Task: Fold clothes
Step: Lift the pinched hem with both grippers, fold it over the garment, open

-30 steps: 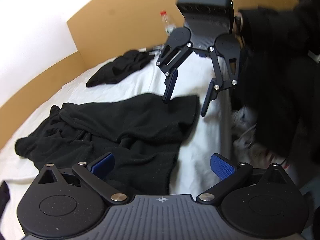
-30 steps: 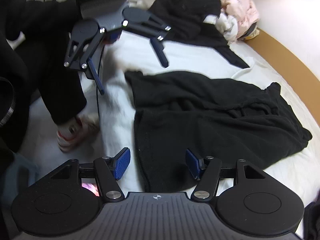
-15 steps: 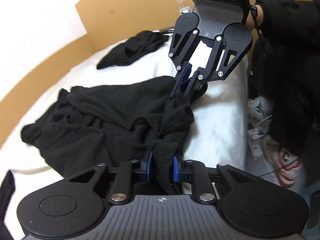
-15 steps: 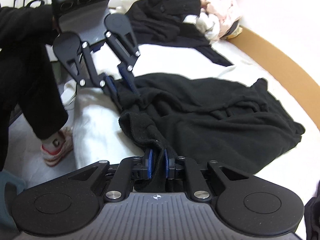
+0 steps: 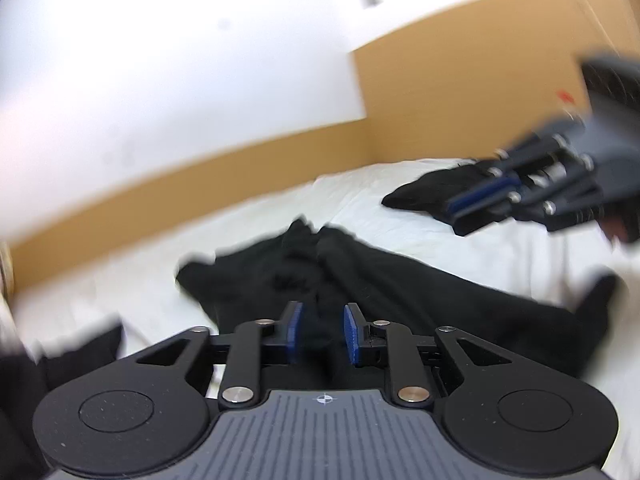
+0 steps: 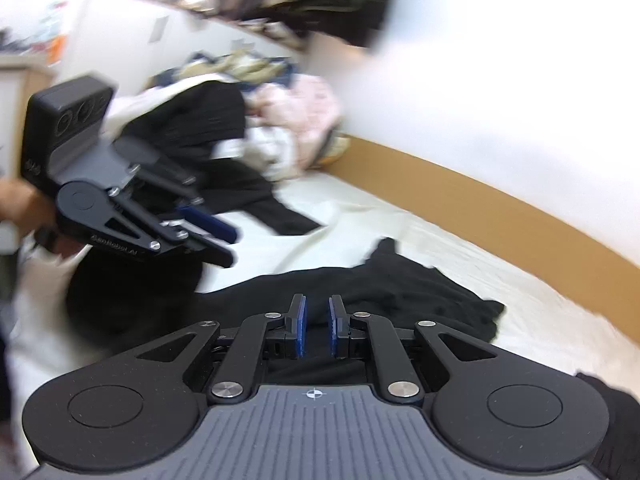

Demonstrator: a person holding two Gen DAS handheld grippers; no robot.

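Observation:
A black garment [image 5: 400, 288] lies crumpled on the white bed, and its near edge is lifted off the sheet. My left gripper [image 5: 322, 334] has that edge between its blue pads; its jaws are opening a little, with the cloth still pinched. My right gripper [image 6: 316, 328] is shut on the same garment [image 6: 400, 284], further along that edge. Each gripper shows blurred in the other's view: the right gripper [image 5: 460, 208] at the right, the left gripper [image 6: 224, 240] at the left with dark cloth hanging under it.
A second black garment [image 5: 424, 192] lies further back on the white sheet [image 5: 120, 280]. A heap of pink, white and black clothes [image 6: 280, 128] fills the bed's far end. A wooden panel [image 5: 440, 100] lines the wall. A hand [image 6: 20, 200] holds the left gripper.
Both grippers were open over the garment, then shut on its near edge. They have since risen, rolled and swung towards the wall, lifting the edge and pulling the cloth out.

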